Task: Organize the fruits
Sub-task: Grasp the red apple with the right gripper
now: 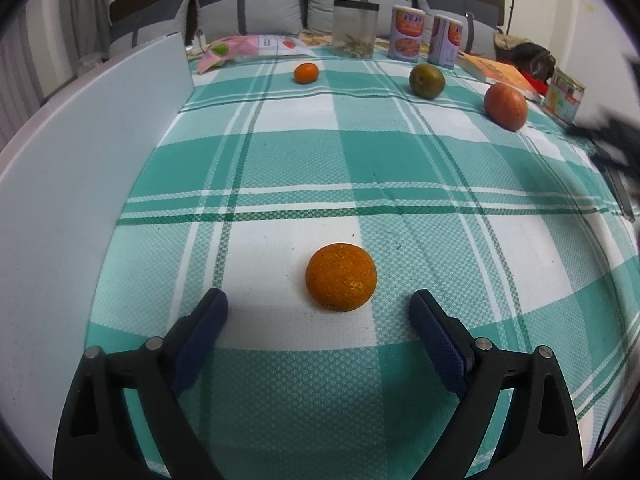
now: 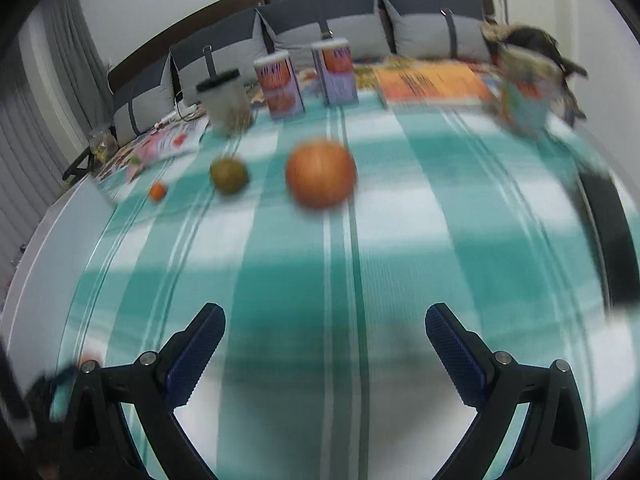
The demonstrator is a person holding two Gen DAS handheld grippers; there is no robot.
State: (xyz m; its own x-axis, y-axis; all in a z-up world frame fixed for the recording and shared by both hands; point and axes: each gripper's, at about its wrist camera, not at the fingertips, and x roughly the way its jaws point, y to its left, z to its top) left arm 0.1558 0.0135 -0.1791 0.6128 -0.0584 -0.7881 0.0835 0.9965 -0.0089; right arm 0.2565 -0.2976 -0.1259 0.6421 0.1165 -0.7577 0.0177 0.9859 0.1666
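Both hand-held grippers, left [image 1: 318,306] and right [image 2: 325,320], gape empty.

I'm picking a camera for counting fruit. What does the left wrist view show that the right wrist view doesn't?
Only the left wrist view: the big orange just ahead of the open left claw, in sharp focus.
Only the right wrist view: the open right claw, with motion blur.
Both: the reddish fruit, green fruit, small orange and two cans.
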